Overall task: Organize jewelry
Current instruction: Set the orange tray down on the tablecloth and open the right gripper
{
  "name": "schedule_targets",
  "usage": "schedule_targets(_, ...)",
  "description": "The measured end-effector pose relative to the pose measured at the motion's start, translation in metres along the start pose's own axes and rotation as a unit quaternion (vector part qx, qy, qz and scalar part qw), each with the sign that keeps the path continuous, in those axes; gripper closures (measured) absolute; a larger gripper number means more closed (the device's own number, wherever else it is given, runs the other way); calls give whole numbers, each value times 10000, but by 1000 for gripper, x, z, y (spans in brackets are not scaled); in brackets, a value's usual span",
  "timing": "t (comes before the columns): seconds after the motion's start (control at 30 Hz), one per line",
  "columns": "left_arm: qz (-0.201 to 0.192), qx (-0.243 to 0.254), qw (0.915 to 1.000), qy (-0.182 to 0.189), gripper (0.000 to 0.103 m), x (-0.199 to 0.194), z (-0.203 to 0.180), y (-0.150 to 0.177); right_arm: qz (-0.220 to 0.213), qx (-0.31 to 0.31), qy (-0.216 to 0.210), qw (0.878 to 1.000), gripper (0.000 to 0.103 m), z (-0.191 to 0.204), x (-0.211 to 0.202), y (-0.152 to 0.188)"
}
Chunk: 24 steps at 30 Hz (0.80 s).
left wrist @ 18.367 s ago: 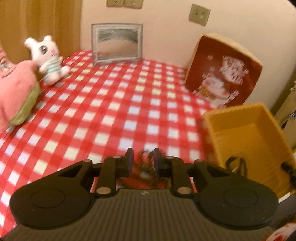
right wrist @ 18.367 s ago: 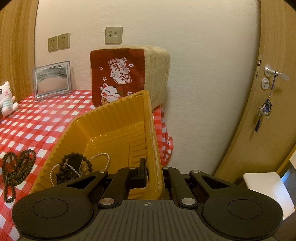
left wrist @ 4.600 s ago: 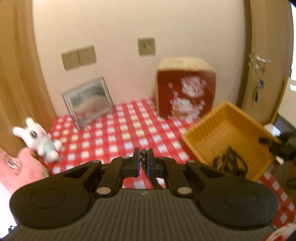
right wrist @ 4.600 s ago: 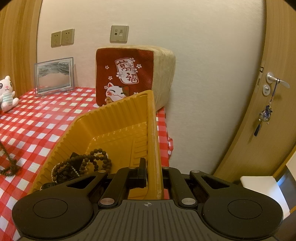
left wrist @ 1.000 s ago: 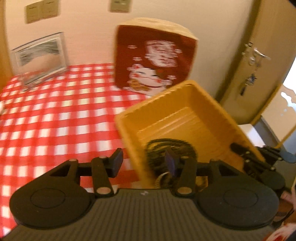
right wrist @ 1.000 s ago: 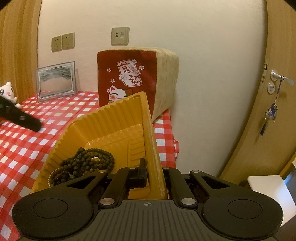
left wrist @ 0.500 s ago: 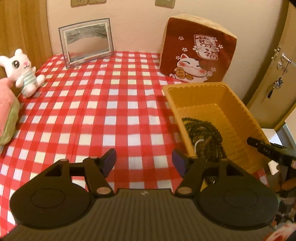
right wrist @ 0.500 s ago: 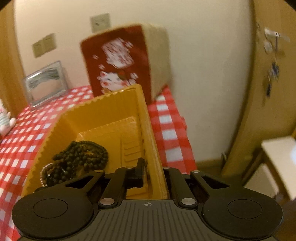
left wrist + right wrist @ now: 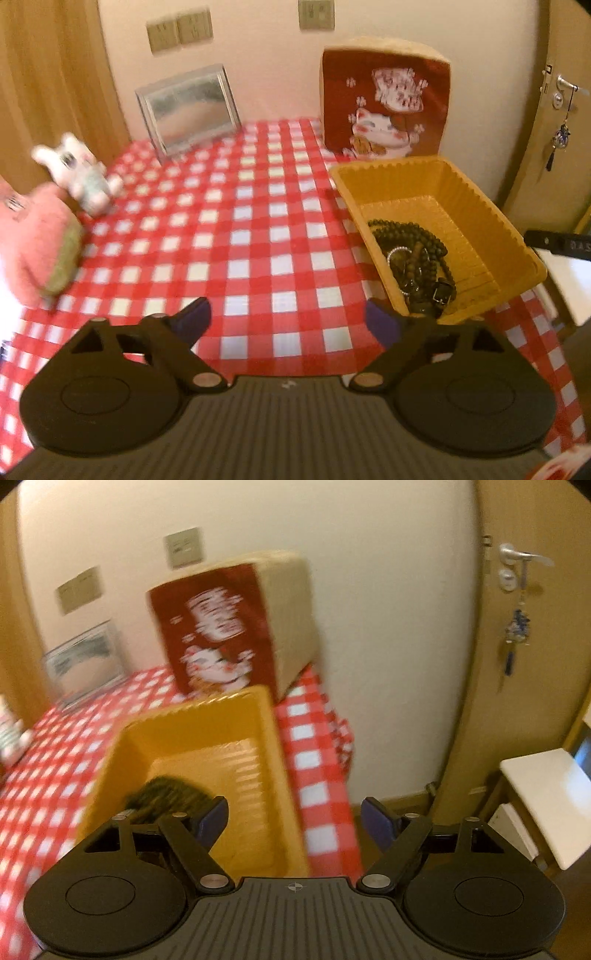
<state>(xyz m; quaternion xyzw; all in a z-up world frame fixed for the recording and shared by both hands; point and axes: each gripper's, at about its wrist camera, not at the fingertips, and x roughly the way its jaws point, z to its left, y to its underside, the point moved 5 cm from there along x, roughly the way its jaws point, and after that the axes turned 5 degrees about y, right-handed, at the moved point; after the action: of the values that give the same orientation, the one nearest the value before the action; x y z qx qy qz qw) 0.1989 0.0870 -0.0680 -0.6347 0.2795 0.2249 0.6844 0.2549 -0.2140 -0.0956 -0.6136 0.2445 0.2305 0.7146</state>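
Observation:
A yellow ribbed basket (image 9: 491, 221) (image 9: 266, 731) stands at the right edge of the red-and-white checked table (image 9: 258, 236). Several dark bead strings (image 9: 413, 251) (image 9: 166, 797) lie heaped in it with a small black buckle. My left gripper (image 9: 288, 319) hangs over the table's near part, left of the basket, its jaws opening wide with nothing between them. My right gripper (image 9: 293, 814) is at the basket's near right corner, jaws opening; the basket's right wall stands between the pads, untouched. One right fingertip (image 9: 546, 242) shows beyond the basket in the left wrist view.
A red lucky-cat cushion (image 9: 384, 99) leans on the wall behind the basket. A framed picture (image 9: 188, 110), a white plush rabbit (image 9: 81, 173) and a pink plush (image 9: 33, 243) sit at the left. A door with a hanging charm (image 9: 517, 627) and a white stool (image 9: 550, 797) are right of the table.
My right gripper has let go of the basket's wall and its jaws have spread. My left gripper has drawn back from over the basket and opened wider; the beads stay in the basket.

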Motion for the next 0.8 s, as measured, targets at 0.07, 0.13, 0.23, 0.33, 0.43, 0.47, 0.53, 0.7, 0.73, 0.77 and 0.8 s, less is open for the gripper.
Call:
schedule_targets(0.07, -77, 38, 9998, -188, 12, -15, -9, 5, 207, -154, -273, 9993, 24, 7, -13, 7)
schedule_targets(0.13, -36, -143, 9995, -284, 12, -28, -16, 11, 416, -306, -438, 9977, 24, 12, -28, 16)
schedule_targets(0.23, 58, -490, 9984, -294, 12, -49, -31, 20, 625, -528, -819, 9933, 24, 14, -56, 25)
schedule_targets(0.33, 146, -780, 9963, -336, 12, -69, -49, 32, 871, -722, -1206, 9862, 24, 10, -77, 33)
schedule_targets(0.43, 221, -1012, 9939, -390, 12, -91, -70, 48, 1041, -1049, -1291, 9806, 24, 5, -93, 44)
schedule_targets(0.47, 243, -1097, 9929, -394, 12, -96, -75, 52, 1066, -1126, -1316, 9791, 24, 1, -99, 48)
schedule_targets(0.53, 289, -1271, 9906, -409, 12, -108, -87, 61, 1148, -1230, -1407, 9756, 24, -3, -110, 57)
schedule_targets(0.7, 402, -1436, 9878, -458, 12, -132, -117, 81, 1293, -1338, -1661, 9684, 24, -14, -135, 71)
schedule_targets(0.73, 421, -1432, 9877, -466, 12, -136, -123, 85, 1283, -1394, -1692, 9672, 24, -15, -140, 73)
schedule_targets(0.77, 444, -1429, 9876, -468, 12, -139, -127, 88, 1266, -1440, -1723, 9662, 24, -16, -144, 75)
schedule_targets(0.8, 465, -1437, 9874, -467, 12, -141, -132, 91, 1256, -1482, -1746, 9653, 24, -17, -148, 76)
